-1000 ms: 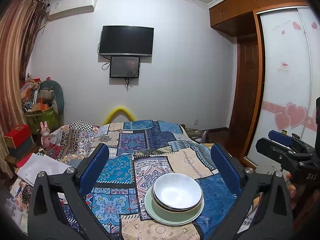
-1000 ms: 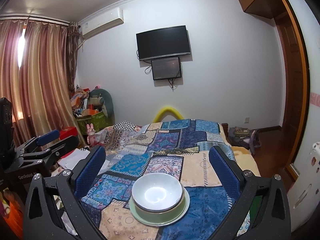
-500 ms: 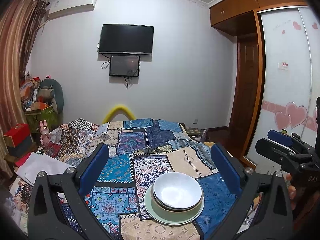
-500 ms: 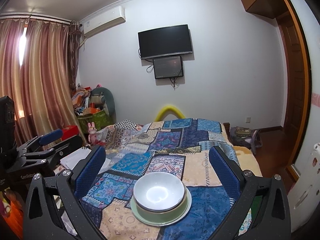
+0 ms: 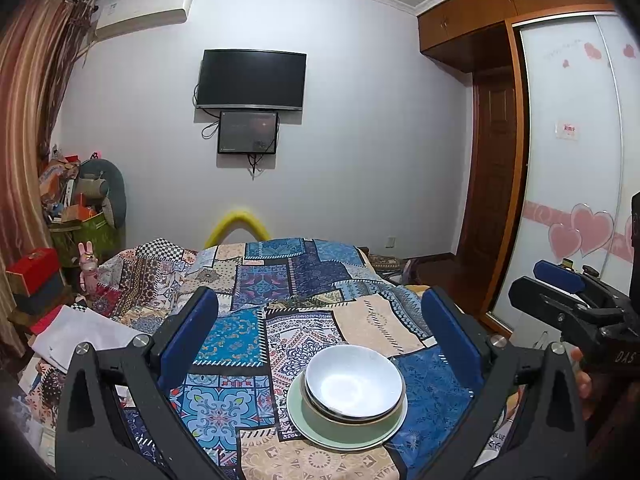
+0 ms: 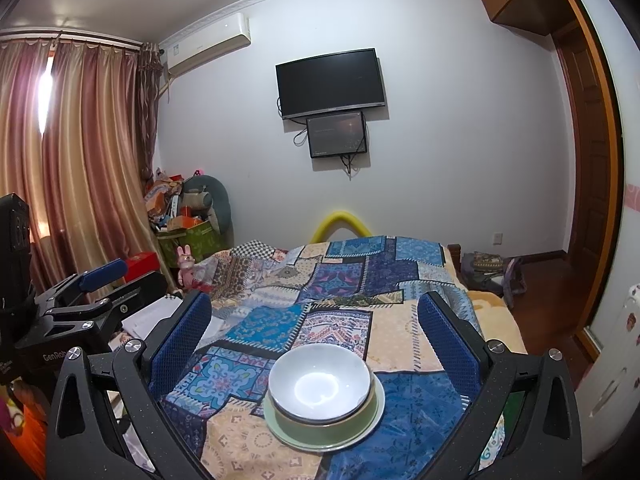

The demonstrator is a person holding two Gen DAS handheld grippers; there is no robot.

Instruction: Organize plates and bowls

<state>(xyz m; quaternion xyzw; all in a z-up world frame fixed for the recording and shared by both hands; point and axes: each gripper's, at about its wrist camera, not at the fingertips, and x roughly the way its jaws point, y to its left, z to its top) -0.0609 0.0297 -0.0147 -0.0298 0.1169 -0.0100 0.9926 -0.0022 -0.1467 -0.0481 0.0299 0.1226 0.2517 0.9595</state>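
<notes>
On the quilt (image 5: 256,332) – bowls (image 5: 354,384) stacked on plate (image 5: 344,436) | both tools (left (image 5: 320,328), right (image 6: 316,326)) gaping, empty

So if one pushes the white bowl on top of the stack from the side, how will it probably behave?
The white bowl looks glazed and glossy, so it would probably slide rather than grip. It sits nested in a green bowl on a green plate, so the stack may shift together. The patchwork bedspread beneath looks soft, so tipping seems possible.
</notes>
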